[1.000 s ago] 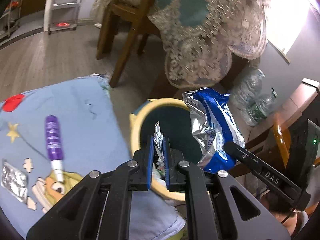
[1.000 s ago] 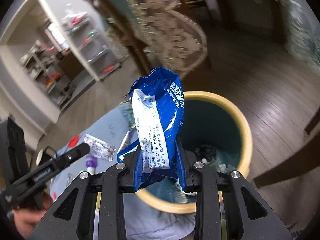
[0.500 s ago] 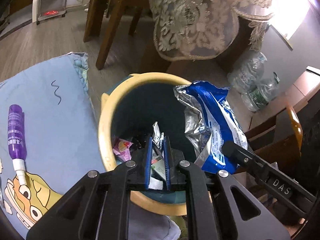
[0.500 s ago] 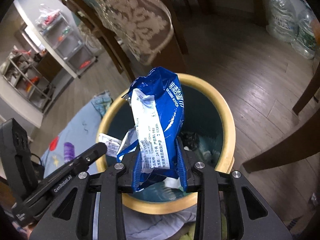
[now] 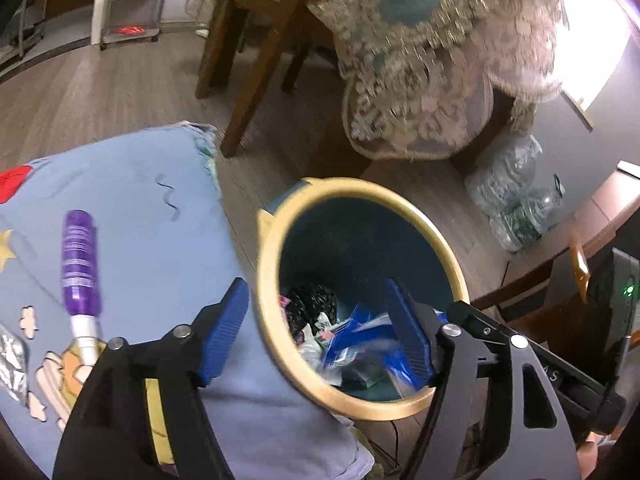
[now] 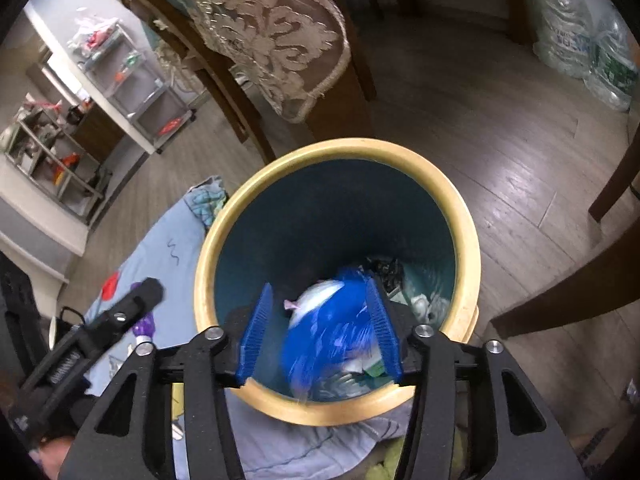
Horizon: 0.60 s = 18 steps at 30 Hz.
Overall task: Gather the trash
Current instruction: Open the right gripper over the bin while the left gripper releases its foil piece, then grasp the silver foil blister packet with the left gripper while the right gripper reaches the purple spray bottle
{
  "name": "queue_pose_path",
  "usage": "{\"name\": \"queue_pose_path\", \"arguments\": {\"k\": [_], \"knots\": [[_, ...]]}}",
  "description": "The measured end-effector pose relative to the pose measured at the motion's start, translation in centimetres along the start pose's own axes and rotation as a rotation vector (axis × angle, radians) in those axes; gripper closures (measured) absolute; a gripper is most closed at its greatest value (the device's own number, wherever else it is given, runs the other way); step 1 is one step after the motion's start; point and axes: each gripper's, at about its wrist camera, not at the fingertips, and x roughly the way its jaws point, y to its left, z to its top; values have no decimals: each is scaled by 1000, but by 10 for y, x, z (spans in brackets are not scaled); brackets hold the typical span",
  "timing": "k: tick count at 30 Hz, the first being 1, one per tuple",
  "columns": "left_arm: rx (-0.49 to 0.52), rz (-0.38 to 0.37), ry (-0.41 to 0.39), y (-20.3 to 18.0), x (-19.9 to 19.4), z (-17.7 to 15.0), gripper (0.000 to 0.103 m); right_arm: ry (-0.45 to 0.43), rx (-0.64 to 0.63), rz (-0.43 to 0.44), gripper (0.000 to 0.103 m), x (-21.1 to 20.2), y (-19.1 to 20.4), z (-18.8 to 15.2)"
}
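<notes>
A round trash bin with a yellow rim (image 5: 360,188) (image 6: 340,148) and dark teal inside stands on the floor beside a blue cloth. My left gripper (image 5: 320,332) is open and empty over the bin's near rim. My right gripper (image 6: 320,336) is open above the bin mouth. The blue wipes packet (image 6: 332,340) is blurred, falling free between the right fingers into the bin; it also shows in the left wrist view (image 5: 360,340) among other trash. A purple bottle (image 5: 78,256) and a silver wrapper (image 5: 10,360) lie on the cloth.
The blue cartoon cloth (image 5: 140,220) lies left of the bin. A lace-covered table (image 5: 432,60) and wooden chair legs (image 5: 248,80) stand behind. Clear plastic bottles (image 5: 516,200) sit at the right wall. Metal shelves (image 6: 132,76) stand far left.
Both grippers have opened. The small wrapper left the left gripper and the blue packet dropped from the right gripper into the bin. The left gripper drew back towards the cloth.
</notes>
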Motion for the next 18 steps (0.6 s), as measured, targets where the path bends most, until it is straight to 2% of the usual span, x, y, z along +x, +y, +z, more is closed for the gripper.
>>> {"name": "queue_pose_path", "arguments": {"k": [7,14,18], "knots": [[-46,61,-45,38,-40,2,26,-35,-27,24,38,-6,13,2],[-113,238,-106,92,-92,-4,19,-20,-128,91,32,-2,49,-3],[-199,314,-127,134,-120,-12,17,0,-182,114,29,2,70,-9]]}}
